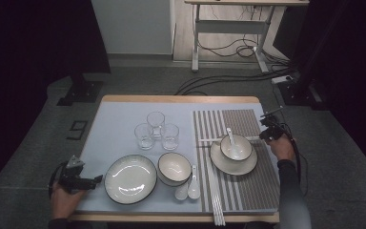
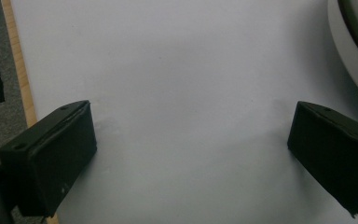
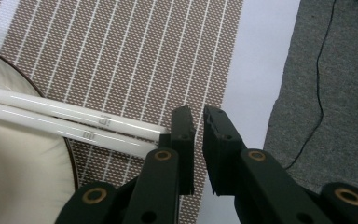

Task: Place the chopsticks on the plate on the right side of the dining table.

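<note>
While the right gripper (image 3: 198, 116) sits nearly shut with nothing between its jaws, the chopsticks (image 3: 74, 122) lie across the plate (image 1: 233, 164) rim on the striped mat (image 3: 135, 56), their near ends touching the outside of one jaw. Their long axis runs away from that gripper toward the bowl (image 1: 236, 147). The left gripper (image 2: 186, 140), wide open and empty, rests well apart by the big plate (image 1: 130, 179).

Held the left hand-held gripper (image 1: 96, 180) low with jaws spread wide; kept the right hand-held gripper (image 1: 262, 135) almost closed, gripping nothing.
</note>
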